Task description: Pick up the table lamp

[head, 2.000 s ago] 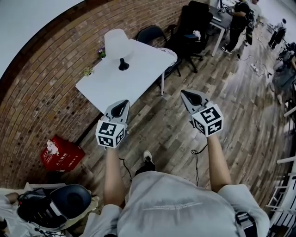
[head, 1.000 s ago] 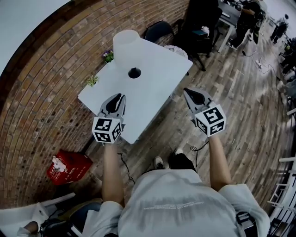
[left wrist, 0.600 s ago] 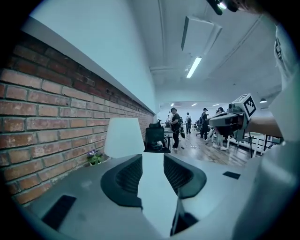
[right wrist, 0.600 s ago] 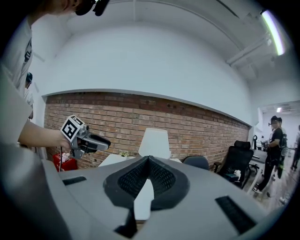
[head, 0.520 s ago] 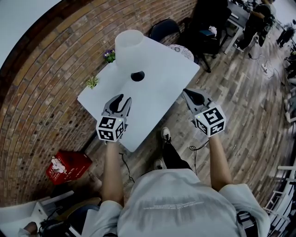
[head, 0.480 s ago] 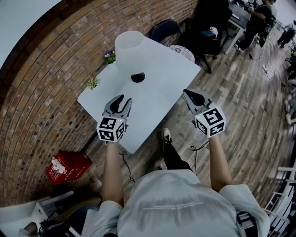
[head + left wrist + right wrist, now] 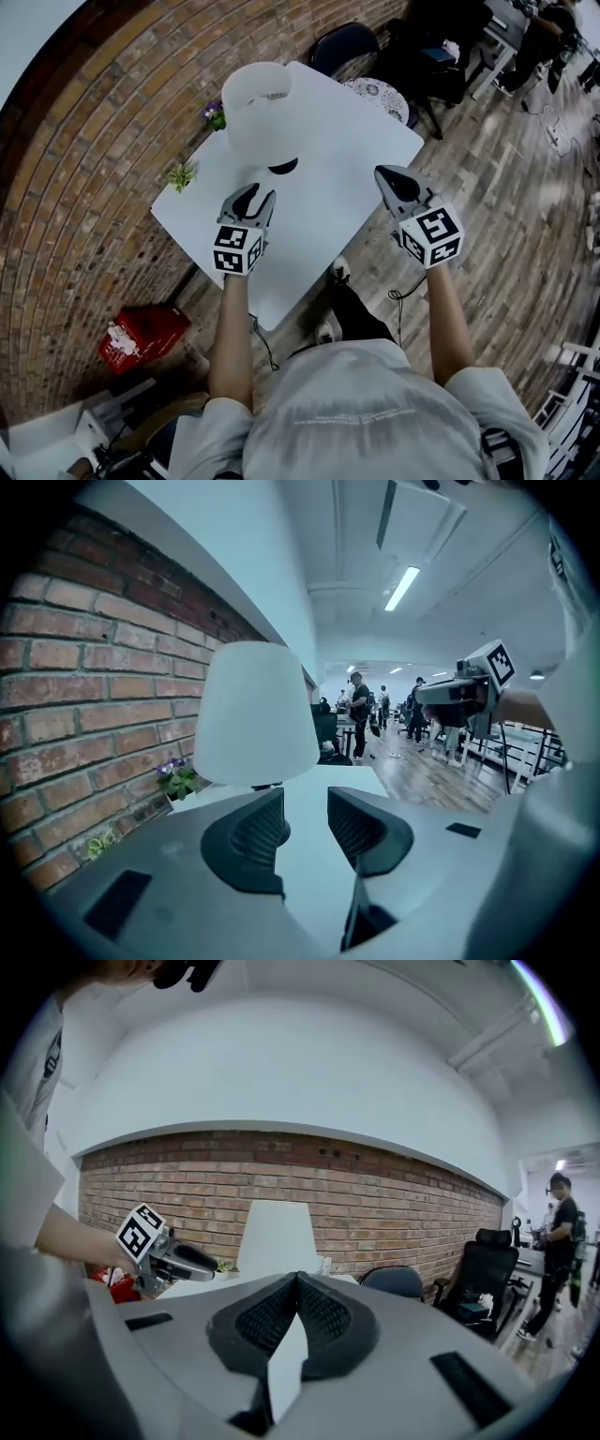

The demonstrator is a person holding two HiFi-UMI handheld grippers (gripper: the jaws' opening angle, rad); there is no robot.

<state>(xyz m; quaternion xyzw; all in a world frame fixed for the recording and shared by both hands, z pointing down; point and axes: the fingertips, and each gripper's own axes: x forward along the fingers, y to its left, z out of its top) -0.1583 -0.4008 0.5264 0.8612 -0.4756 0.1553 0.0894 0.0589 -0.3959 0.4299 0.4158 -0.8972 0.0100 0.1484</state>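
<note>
While the left tool (image 7: 251, 194), its empty jaws just opening, faces the lamp (image 7: 255, 117) at twelve o'clock, aim under the shade (image 7: 255, 714) for the stem (image 7: 263, 787), with the right tool (image 7: 386, 173) closed.

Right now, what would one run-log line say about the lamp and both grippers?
stage: before grasp | lamp: upright on table, untouched | left gripper: jaws just opened, nothing between them | right gripper: shut, empty

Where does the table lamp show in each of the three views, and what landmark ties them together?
Head view: table lamp upper centre, at the white table's far corner by the wall.
Left gripper view: table lamp left of centre, just above the jaws.
Right gripper view: table lamp centre, behind the jaws.
Shared landmark: the brick wall behind the lamp.
</note>
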